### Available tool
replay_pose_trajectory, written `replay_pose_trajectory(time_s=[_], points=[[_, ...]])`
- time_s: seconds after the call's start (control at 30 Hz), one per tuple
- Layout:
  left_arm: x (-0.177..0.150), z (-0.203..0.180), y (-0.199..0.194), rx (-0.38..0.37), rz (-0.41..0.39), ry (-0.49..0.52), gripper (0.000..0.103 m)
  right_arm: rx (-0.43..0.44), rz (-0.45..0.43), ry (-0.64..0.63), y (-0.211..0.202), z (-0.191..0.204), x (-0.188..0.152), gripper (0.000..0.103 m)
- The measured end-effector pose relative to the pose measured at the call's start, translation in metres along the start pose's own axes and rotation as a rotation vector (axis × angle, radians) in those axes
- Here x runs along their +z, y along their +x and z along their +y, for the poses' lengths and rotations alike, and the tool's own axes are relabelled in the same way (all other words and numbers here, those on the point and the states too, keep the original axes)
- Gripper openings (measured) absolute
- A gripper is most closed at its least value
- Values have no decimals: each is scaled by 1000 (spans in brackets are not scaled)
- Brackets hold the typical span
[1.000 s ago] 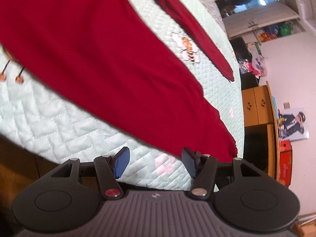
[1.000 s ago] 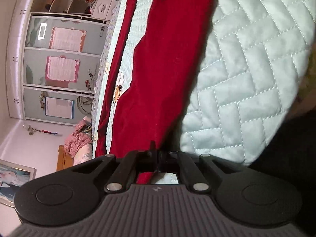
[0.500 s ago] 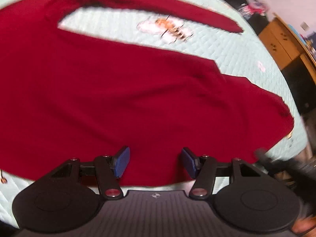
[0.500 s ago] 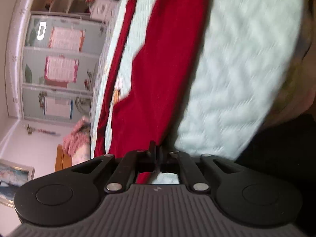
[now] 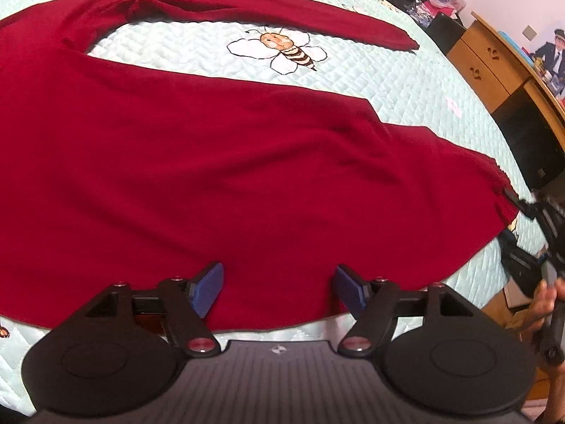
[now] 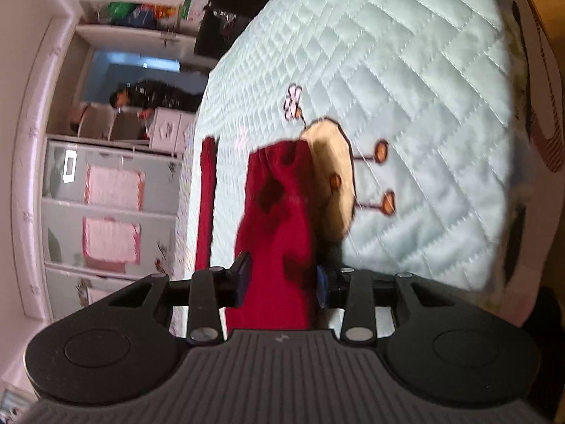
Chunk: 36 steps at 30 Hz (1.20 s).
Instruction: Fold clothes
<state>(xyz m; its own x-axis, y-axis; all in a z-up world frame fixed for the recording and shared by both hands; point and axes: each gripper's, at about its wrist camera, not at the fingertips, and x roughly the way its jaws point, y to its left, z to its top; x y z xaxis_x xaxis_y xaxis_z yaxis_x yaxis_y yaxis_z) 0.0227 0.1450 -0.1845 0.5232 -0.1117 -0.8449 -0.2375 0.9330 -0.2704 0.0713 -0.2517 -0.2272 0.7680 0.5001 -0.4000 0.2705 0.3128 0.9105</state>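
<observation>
On the pale mint quilted bedspread (image 5: 388,81), a dark red long-sleeved knit garment (image 5: 212,162) lies spread flat, covering most of the near half of the bed. One sleeve (image 5: 282,17) extends along the far side, separated from the body of the garment by a strip of bare quilt carrying an embroidered bee motif (image 5: 282,47). The near hem of the garment runs along the bed edge just below the left gripper (image 5: 279,288).

The left gripper's blue-padded fingers (image 5: 208,288) stand wide apart and are opening; they hover over the hem, and the fabric lies beneath them, not pinched.

In the left wrist view, the right gripper (image 5: 515,199) appears at the right edge of the bed, at the garment's corner, carried by the person's hand (image 5: 543,304).

In the right wrist view, the right gripper (image 6: 282,281) has its jaws opening, with a bunched band of the red garment (image 6: 279,233) passing between the pads. Whether the pads press on the fabric cannot be determined. A wooden cabinet (image 5: 494,60) stands beside the bed.
</observation>
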Motion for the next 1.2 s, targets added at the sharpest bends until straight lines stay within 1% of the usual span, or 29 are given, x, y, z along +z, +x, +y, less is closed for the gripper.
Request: replay_pose_trajectory(time_s=[0.1, 0.17, 0.2, 0.23, 0.37, 0.47, 0.6, 0.67, 0.73, 0.77, 0.8, 0.87, 0.9, 0.93, 0.97, 1.0, 1.03, 1.07, 1.1, 1.13, 1.17, 1.2], points=[[-2, -6, 1, 16, -4, 37, 77, 7, -12, -31, 6, 2, 12, 39], [-3, -9, 2, 22, -9, 48, 80, -10, -4, -48, 7, 0, 18, 36], [-4, -10, 3, 25, -11, 52, 81, -21, 2, -55, 7, -1, 21, 22], [-4, -11, 3, 27, -11, 55, 81, -33, 7, -61, 7, -2, 24, 0], [-1, -11, 3, 29, -2, 57, 81, -52, 26, -117, 1, -5, 32, 0], [0, -12, 3, 31, 4, 53, 81, -81, 12, -176, -13, -2, 37, 1], [1, -13, 4, 33, 9, 55, 84, -58, 41, -134, -17, -11, 42, 0], [2, -14, 5, 36, 13, 58, 84, -41, 33, -75, -23, -15, 44, 4], [2, -16, 5, 38, 16, 60, 85, -36, 5, -12, -30, -18, 45, 10], [3, -16, 6, 39, 18, 60, 86, -38, -12, 17, -33, -18, 45, 10], [3, -16, 6, 38, 19, 60, 87, -49, -30, 27, -36, -15, 44, 11], [3, -17, 7, 37, 22, 62, 89, -95, -73, 1, -42, -3, 39, 15], [3, -18, 7, 38, 23, 63, 89, -119, -94, -11, -46, 3, 36, 20], [3, -18, 7, 39, 25, 64, 90, -141, -133, -45, -50, 13, 32, 31], [3, -19, 8, 40, 26, 64, 91, -164, -194, -105, -56, 27, 27, 38], [3, -19, 8, 40, 27, 65, 92, -180, -252, -162, -61, 40, 22, 52], [3, -20, 8, 40, 27, 67, 92, -185, -305, -219, -65, 53, 16, 61], [2, -20, 9, 40, 28, 68, 93, -181, -343, -279, -68, 66, 10, 62], [2, -21, 9, 40, 28, 70, 94, -167, -353, -344, -68, 79, 4, 64], [2, -22, 9, 40, 29, 73, 95, -147, -332, -415, -63, 91, -1, 68], [2, -22, 10, 40, 30, 74, 96, -118, -280, -469, -54, 99, -4, 69], [2, -22, 10, 39, 30, 75, 96, -80, -212, -497, -43, 104, -6, 69]])
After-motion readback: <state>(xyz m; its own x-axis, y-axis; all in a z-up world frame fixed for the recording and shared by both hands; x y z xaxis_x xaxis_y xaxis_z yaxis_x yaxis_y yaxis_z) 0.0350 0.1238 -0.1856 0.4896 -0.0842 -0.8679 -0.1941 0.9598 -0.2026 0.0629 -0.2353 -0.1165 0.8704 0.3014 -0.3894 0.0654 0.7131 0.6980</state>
